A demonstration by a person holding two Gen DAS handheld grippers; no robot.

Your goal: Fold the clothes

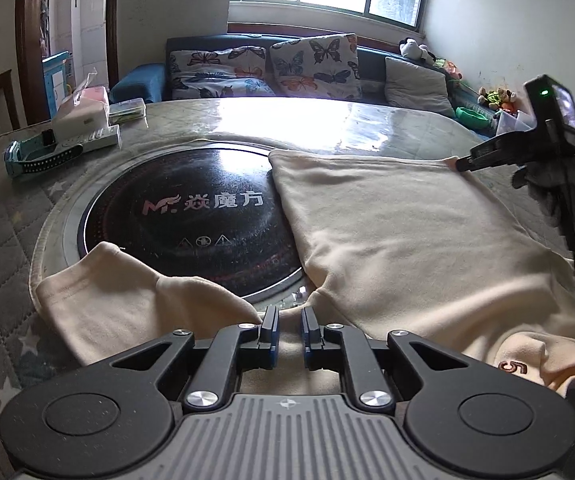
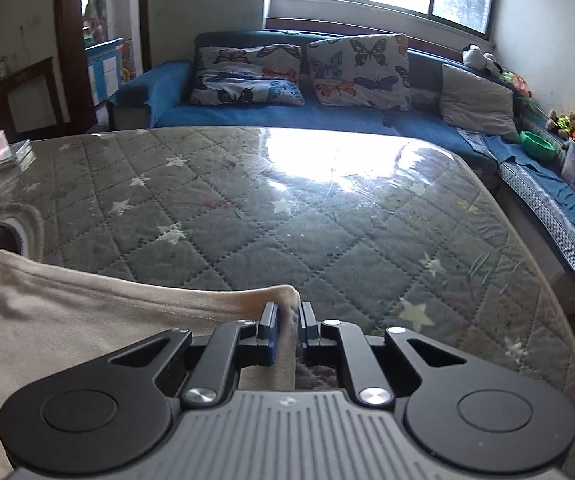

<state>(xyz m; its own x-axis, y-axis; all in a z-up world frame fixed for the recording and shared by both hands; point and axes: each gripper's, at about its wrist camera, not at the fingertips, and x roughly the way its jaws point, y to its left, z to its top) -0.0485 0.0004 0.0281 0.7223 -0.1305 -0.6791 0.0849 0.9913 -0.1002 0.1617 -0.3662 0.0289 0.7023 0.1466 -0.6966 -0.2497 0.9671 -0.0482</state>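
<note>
A cream garment lies on the quilted table beside a remote.

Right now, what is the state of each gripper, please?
Left gripper: jaws slightly apart over the cream cotton shirt; grip cannot be told.
Right gripper: shut on shirt's corner.

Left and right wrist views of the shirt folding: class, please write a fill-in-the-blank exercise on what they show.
1. The cream shirt partly covers a round ____ cooktop.
2. The right gripper pinches the shirt's ____.
3. The cushions on the sofa are printed with ____.
4. The left gripper has cream ____ between its pads.

Missing words: black; corner; butterflies; fabric
</note>
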